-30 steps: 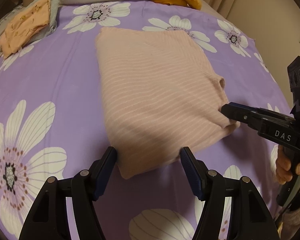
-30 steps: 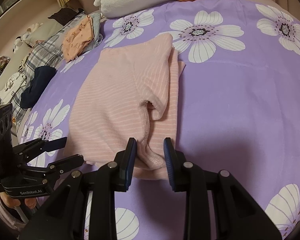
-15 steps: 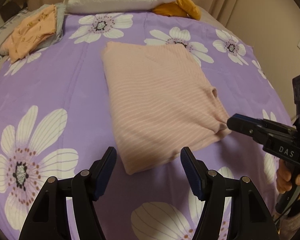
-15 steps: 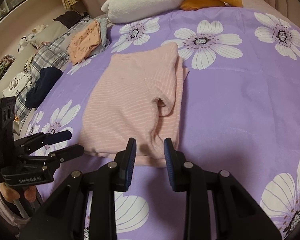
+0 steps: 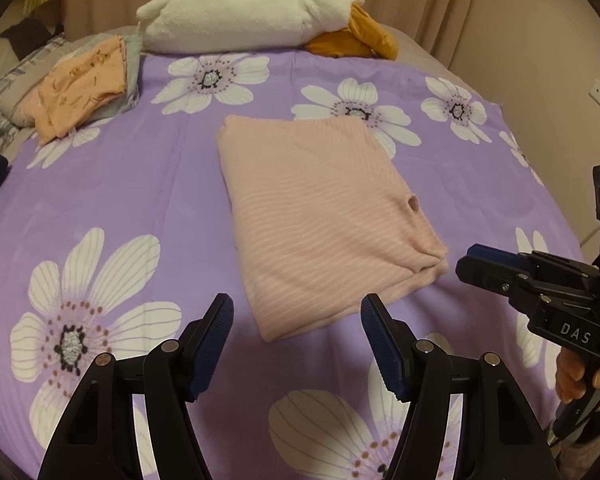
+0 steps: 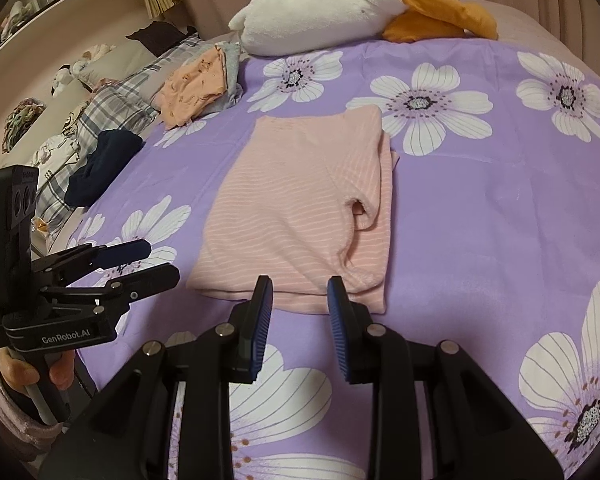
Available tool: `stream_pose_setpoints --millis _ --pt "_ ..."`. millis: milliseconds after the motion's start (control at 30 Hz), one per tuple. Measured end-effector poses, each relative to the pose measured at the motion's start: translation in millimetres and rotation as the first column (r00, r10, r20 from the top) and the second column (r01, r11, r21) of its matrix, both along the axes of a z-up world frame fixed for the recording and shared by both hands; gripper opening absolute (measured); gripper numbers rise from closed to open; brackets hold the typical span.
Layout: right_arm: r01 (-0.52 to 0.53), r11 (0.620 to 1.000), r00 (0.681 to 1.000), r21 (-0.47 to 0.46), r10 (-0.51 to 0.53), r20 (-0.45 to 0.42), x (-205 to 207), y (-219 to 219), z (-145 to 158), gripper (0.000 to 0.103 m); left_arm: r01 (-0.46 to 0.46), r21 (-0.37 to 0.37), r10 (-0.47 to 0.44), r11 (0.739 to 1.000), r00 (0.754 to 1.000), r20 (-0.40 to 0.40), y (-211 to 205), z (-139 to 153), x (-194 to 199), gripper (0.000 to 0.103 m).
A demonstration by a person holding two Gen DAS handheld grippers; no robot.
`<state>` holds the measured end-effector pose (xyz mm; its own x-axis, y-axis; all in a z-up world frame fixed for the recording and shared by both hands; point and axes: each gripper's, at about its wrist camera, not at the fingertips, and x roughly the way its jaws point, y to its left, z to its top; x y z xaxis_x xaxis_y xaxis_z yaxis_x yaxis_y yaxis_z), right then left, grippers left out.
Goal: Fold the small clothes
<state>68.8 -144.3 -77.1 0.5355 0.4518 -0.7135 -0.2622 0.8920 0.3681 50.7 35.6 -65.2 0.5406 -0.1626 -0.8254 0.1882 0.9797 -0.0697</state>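
Pink striped garment point(image 5: 324, 220) lies folded flat on purple bedspread point(image 5: 120, 200); both tools gape, gripping nothing.

A folded top point(image 5: 324, 216) is lying mid-bedspread point(image 5: 140, 200). A plush toy point(image 5: 244, 12) is sitting behind it. Folded clothes point(image 5: 80, 84) are resting far left.

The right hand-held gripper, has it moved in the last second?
Yes. The right hand-held gripper has drawn back off the folded pink striped knit garment, whose near edge its open fingers straddled before.
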Motion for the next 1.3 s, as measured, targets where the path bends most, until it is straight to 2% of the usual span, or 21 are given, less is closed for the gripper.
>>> stream_pose_setpoints --millis 367,1300 --pt "-0.017 1.000 0.998 -0.003 0.017 0.057 -20.3 5.7 23.3 0.030 -0.007 0.015 0.006 1.000 0.998 0.056 -0.4 21.1 -14.8 0.066" --pt "-0.030 0.999 0.990 -0.015 0.031 0.136 -46.6 11.5 62.1 0.030 -0.031 0.032 0.027 0.999 0.994 0.104 10.0 46.3 -39.0 0.066"
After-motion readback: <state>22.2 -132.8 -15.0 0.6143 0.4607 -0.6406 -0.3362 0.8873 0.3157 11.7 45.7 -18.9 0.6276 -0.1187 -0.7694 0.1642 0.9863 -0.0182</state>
